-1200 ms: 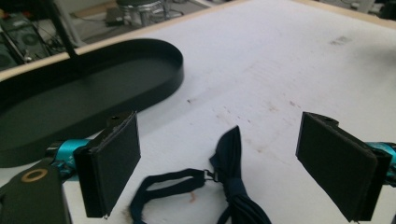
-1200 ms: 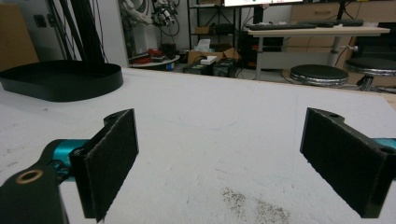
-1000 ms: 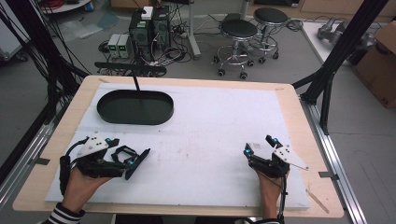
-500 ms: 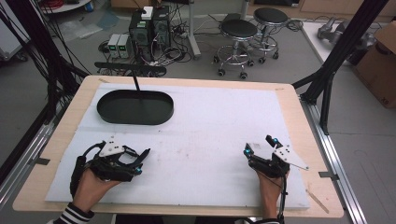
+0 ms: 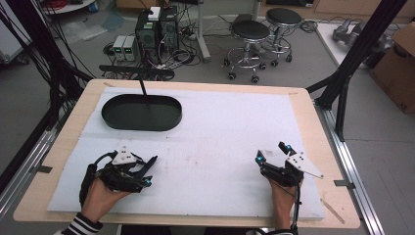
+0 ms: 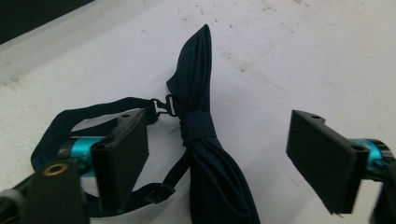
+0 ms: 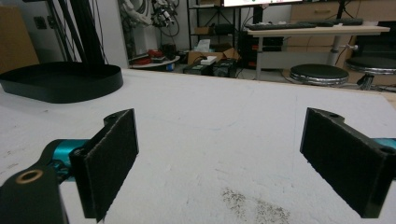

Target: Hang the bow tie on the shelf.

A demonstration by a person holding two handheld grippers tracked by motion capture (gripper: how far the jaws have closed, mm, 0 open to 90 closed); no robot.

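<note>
**Between the left jaws: a bow tie about to be gripped**

Between the jaws of the left gripper [image 6: 217,154] a dark navy bow tie [image 6: 205,154] is seen lying flat on the white-covered surface [image 6: 303,60]. Its knotted centre sits between the two pads, nearer the left pad, with one wing pointing away beyond the jaw tips and the other running back toward the camera. The thin strap [image 6: 70,119], with its small hook, loops out past and behind the left pad. The jaws have just been closing, yet a wide gap is kept on the right side and neither pad is seen pressing on the cloth, so nothing is held.

The step in hand is judged to be the reach-and-grasp of the bow tie. For the next move the jaws would need to be lowered onto the surface and closed across the knot, so that the fabric is pinched and the strap is not caught alone. The black oval tray [image 5: 142,112], well beyond the jaw tips, is a likely destination, though that is only a guess.

Ahead of the right gripper [image 7: 226,163] only bare surface is found; its jaws are spread wide and nothing is touched or held. In the high view this gripper [image 5: 271,155] rests at the near right of the surface.
</note>
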